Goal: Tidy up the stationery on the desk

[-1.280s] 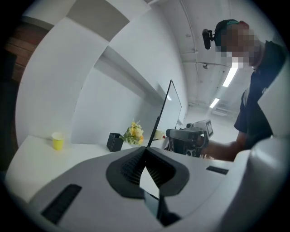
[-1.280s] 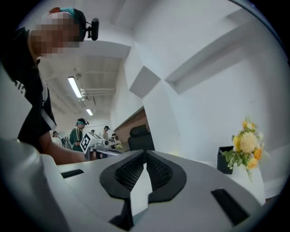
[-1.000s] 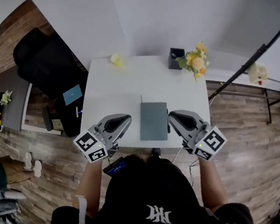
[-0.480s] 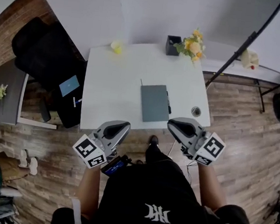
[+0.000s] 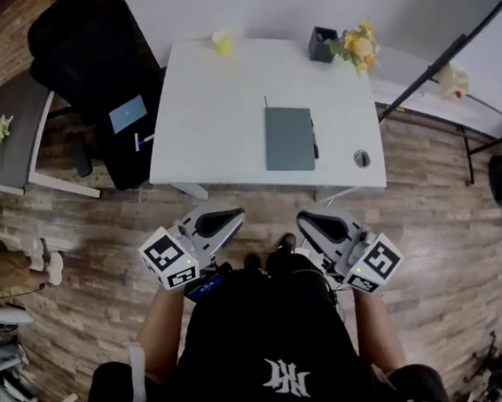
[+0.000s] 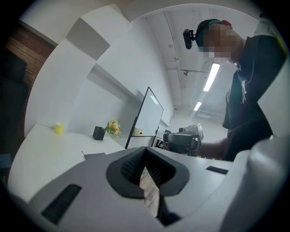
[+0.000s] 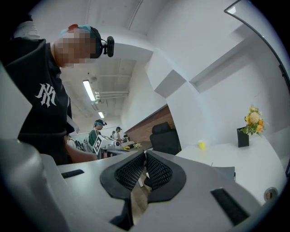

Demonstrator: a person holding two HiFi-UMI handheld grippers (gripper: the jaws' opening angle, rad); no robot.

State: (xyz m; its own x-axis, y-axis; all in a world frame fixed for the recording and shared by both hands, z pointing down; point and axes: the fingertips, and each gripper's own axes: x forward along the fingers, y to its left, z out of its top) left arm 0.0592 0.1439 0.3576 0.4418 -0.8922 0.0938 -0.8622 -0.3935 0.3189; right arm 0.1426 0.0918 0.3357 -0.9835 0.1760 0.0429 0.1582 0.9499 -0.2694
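The left gripper [image 5: 217, 221] and right gripper [image 5: 319, 225] are held closed and empty, well short of the notebook [image 5: 289, 138]. Its long axis is pointed away, and it is lying nearer the right gripper.

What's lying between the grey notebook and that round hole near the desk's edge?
In the head view, a dark pen lies along the grey notebook; beyond it the white desk is bare up to the round hole.

White desk [image 5: 204, 137] on plank floor [image 5: 444, 234], black chair [image 5: 80, 44] beside, white wall [image 5: 272, 2] behind.
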